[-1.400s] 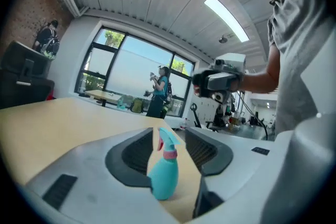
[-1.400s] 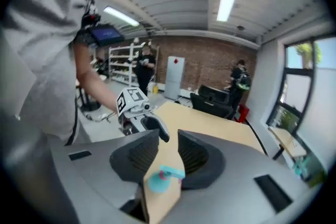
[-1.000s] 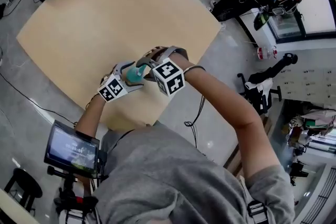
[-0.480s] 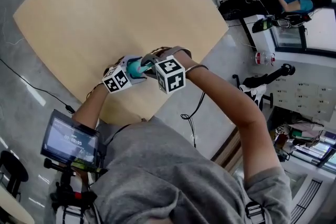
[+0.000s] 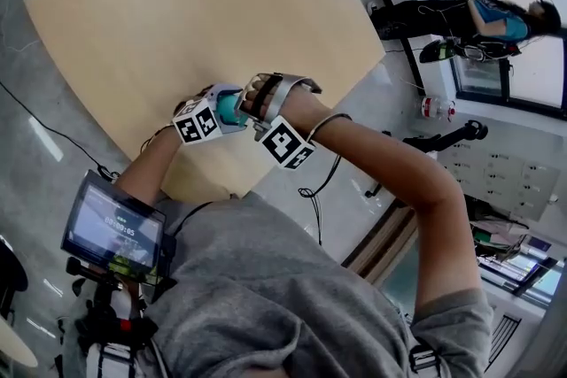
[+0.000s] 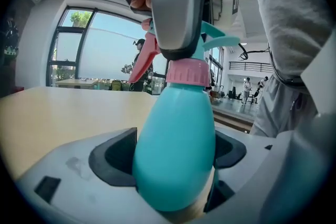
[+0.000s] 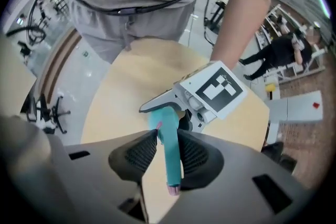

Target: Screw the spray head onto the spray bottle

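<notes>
The left gripper (image 6: pixel 173 165), jaws wide and just drawn in, clamps the teal spray bottle (image 6: pixel 176 113) upright over the table (image 5: pixel 177 13). The right gripper (image 7: pixel 169 157), pointing down, has just closed on the spray head (image 7: pixel 164 128). The pink collar (image 6: pixel 186 72) looks seated, though I can't see the threads. Best to hold the bottle still and twist squarely.

From the head view I get only a sliver of the teal spray bottle (image 5: pixel 232 109). The left gripper (image 5: pixel 219 114) and right gripper (image 5: pixel 248 104), whose jaws have just been closing on it, cover the rest. In the left gripper view its base drops behind the gripper body and a grey finger (image 6: pixel 178 8) masks much of the spray head (image 6: pixel 186 72). The monitor (image 5: pixel 111 230) print is too small for me to read.
</notes>
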The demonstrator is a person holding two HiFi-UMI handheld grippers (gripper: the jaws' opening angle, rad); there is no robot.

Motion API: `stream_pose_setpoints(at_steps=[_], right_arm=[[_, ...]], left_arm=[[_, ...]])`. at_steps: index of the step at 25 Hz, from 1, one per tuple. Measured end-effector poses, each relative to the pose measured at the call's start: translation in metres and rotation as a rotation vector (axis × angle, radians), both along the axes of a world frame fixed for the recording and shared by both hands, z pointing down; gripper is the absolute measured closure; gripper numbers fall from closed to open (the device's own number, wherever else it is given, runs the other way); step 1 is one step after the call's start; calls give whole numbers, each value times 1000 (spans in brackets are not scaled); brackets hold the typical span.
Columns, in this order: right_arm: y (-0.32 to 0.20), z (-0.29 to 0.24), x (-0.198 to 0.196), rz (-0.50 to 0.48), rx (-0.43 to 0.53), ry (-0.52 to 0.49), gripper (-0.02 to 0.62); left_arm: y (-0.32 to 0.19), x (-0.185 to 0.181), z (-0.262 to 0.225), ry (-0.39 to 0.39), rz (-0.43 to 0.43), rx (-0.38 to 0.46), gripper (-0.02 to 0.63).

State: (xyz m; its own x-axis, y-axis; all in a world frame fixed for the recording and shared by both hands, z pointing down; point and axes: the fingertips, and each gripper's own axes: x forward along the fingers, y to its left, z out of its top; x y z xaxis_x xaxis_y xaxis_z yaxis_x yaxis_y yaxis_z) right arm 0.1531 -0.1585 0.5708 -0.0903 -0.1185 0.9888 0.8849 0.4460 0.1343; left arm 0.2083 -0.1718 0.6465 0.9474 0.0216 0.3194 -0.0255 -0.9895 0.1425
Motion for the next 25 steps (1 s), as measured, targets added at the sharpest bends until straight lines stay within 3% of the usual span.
stream_pose_setpoints(at_steps=[2,6,9,11,12,13,15,19,22,25], right_arm=[[-6,-2,0,285,-67,-13,477],[-20,0,10,1143,-175,-131,477],[-26,-1,17,1722,-226,-385,477],[-29,-6,16,2005,-236,-608,476],[-30,-8,16,2084,-209,-698,476],[-31,-8,15,2111,-167,-753,476],[-34,-5,13,2069,-116,-765,476],[-30,0,6,1967,-228,-638,460],[-23,-22,-3,1774,-289,-608,356],[-23,-74,-12,1446,-339,-639,350]], left_arm=[[-5,3,-2,7,-35,-1,212],[-18,8,-4,33,-200,-9,212],[-29,8,-5,32,-396,1,212],[-37,3,-4,14,-550,0,212],[-41,0,-4,3,-617,-6,212],[-44,-2,-4,-5,-671,-15,212],[-48,-7,-3,-8,-726,-39,212],[-46,-8,0,6,-690,-50,212],[-43,-5,1,17,-620,-51,212],[-38,-1,1,36,-503,-47,212]])
